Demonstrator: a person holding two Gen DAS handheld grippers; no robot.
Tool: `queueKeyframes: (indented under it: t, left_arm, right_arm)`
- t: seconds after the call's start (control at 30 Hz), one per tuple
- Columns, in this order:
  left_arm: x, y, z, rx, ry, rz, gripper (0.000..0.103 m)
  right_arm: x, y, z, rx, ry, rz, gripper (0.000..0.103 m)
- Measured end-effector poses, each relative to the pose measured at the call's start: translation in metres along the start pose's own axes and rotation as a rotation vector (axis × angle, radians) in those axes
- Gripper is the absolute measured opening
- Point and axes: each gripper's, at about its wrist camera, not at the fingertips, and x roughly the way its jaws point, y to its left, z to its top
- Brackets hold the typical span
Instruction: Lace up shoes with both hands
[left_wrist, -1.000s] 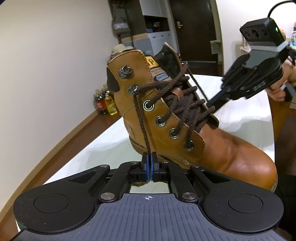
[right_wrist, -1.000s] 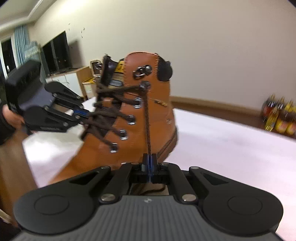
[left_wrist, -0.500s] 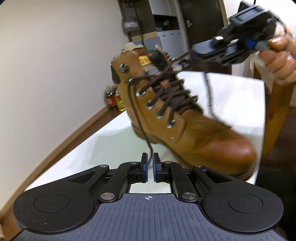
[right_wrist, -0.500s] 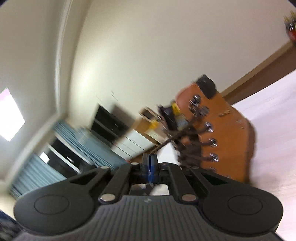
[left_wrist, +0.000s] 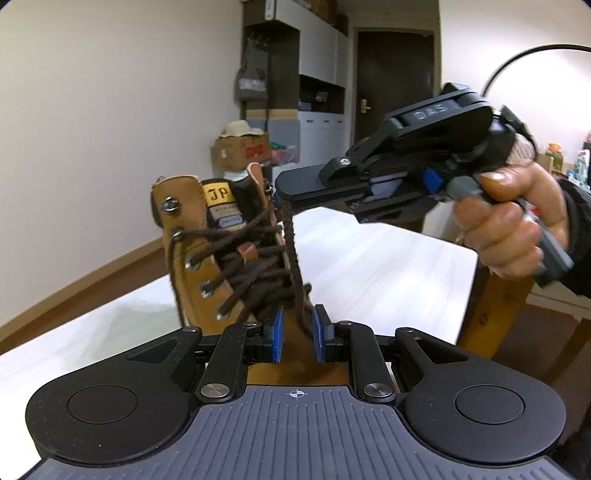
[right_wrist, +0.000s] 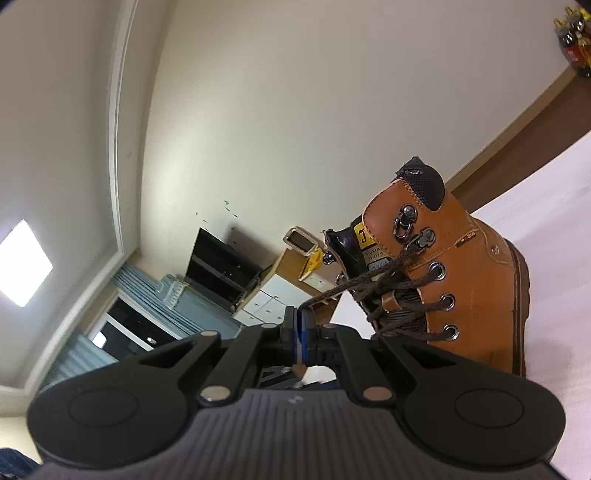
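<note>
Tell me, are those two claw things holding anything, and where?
The right gripper pinches the brown lace near its free end. The left gripper holds nothing; its jaws are opening around the dangling lace.

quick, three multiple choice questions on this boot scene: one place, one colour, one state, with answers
1. Where does the boot stand?
A. on the floor
B. on the white table
C. on a chair

2. What colour is the lace?
A. white
B. red
C. dark brown

3. How is the right gripper?
A. open and empty
B. shut on the lace
C. shut on the boot's tongue

Answers:
1 B, its sole rests on the white top.
2 C, dark brown cord criss-crosses the boot's front.
3 B, its jaws pinch the lace end, which runs taut from the boot.
</note>
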Motion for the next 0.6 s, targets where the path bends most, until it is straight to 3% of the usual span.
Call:
queueKeyframes:
  t: [0.1, 0.17, 0.3, 0.47, 0.6]
  left_arm:
    - [0.011, -0.012, 0.003, 0.072, 0.019, 0.066, 0.018]
    - [0.015, -0.020, 0.002, 0.154, 0.067, 0.126, 0.007]
    - [0.002, -0.035, -0.005, 0.358, 0.148, 0.208, 0.007]
    - [-0.002, -0.035, -0.012, 0.409, 0.193, 0.216, 0.009]
    - [0.000, -0.034, -0.021, 0.418, 0.222, 0.208, 0.009]
  right_arm:
    - [0.016, 0.003, -0.011, 0.024, -0.004, 0.016, 0.003]
    - [0.011, 0.004, -0.012, 0.029, -0.006, 0.020, 0.003]
    - [-0.012, 0.019, -0.023, -0.040, 0.007, -0.037, 0.003]
    - [-0.022, 0.021, -0.034, -0.156, 0.089, -0.195, 0.006]
    - [-0.023, 0.030, -0.045, -0.327, 0.152, -0.433, 0.015]
